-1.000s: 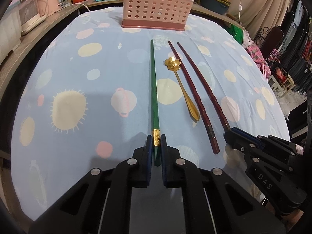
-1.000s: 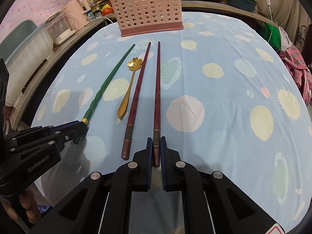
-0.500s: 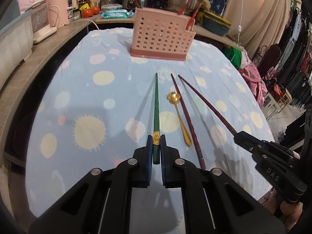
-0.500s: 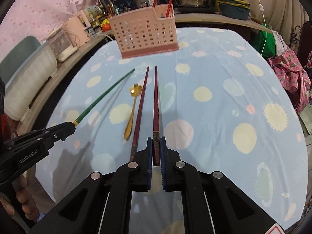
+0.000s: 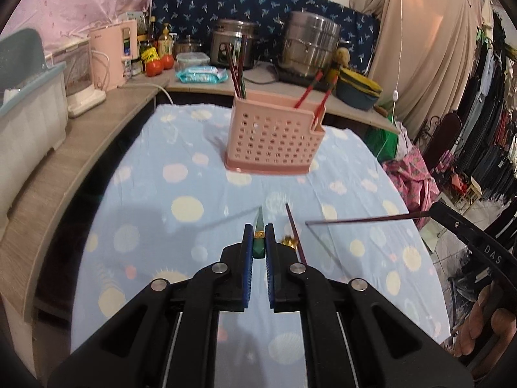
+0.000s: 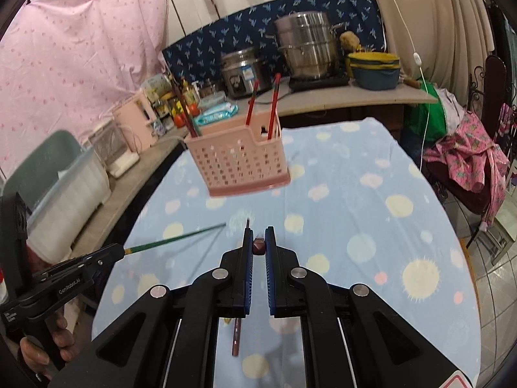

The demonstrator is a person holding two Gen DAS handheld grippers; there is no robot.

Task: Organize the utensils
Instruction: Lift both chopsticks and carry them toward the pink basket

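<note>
Left wrist view: left gripper (image 5: pixel 259 242) clamps the green chopstick (image 5: pixel 259 226), right gripper (image 6: pixel 257 245) a dark-red chopstick (image 6: pixel 258 246); both airborne, pink basket (image 5: pixel 271 139) unreached; another red chopstick (image 5: pixel 295 236) and gold spoon (image 5: pixel 288 242) remain on the bench.

A blue spotted tablecloth (image 5: pixel 194 194) carries the pink basket (image 5: pixel 271 142), 1 dark-red chopstick (image 5: pixel 295 236) and a gold spoon (image 5: pixel 288 242).

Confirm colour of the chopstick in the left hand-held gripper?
Green chopstick with a gold band near its butt, clamped in the left hand-held gripper. Clearest in the right wrist view.
</note>
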